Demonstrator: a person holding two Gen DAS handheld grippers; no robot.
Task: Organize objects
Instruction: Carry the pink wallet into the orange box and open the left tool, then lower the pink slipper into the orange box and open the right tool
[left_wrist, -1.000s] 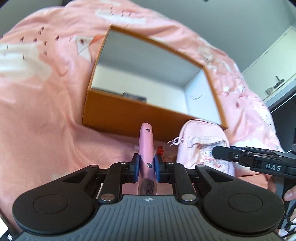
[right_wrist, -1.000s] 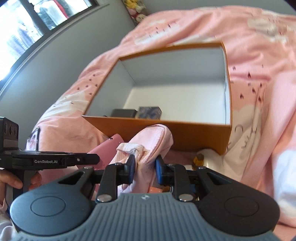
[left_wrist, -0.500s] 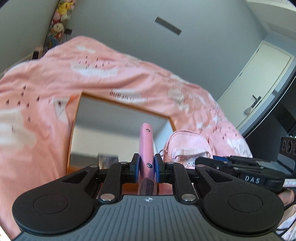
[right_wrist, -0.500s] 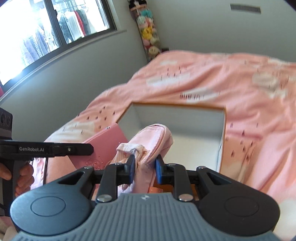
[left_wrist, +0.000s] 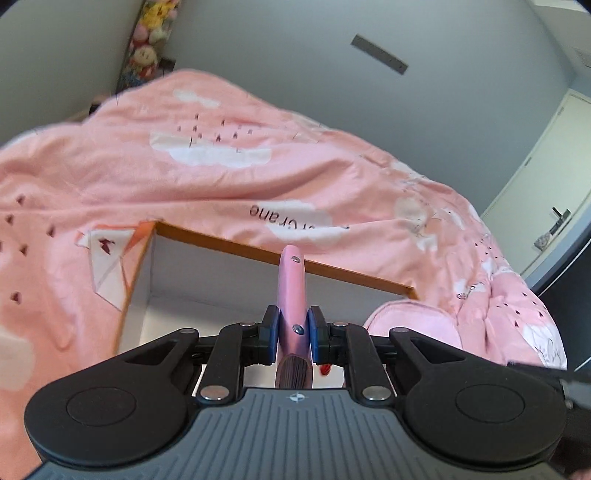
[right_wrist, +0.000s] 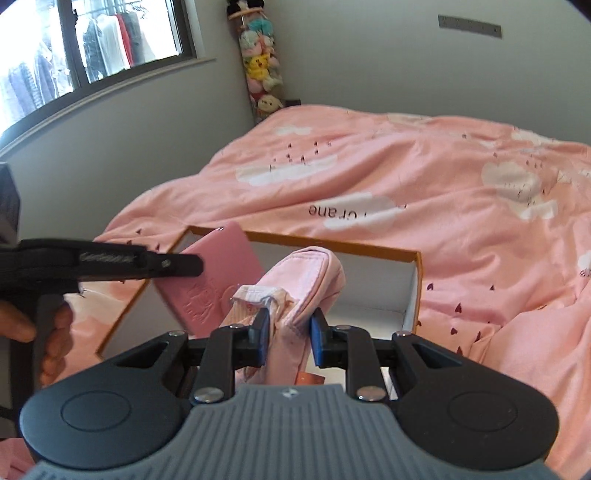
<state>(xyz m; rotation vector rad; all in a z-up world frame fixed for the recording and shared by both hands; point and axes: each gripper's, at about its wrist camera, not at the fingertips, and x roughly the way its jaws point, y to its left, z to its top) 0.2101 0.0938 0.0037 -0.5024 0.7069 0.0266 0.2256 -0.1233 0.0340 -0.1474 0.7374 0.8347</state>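
My left gripper is shut on a flat pink wallet, held edge-on over the open orange box. In the right wrist view the wallet shows its flat face above the box's left side, with the left gripper's finger across it. My right gripper is shut on a small pink backpack, held above the box. The backpack also shows at the right in the left wrist view. The box floor is mostly hidden.
The box lies on a bed under a pink quilt with white clouds. Plush toys hang in the far corner. A window is at the left, a door at the right.
Both grippers have risen and moved forward over the box with their objects. The view now looks across the bed, and the box sits lower and nearer in both views.
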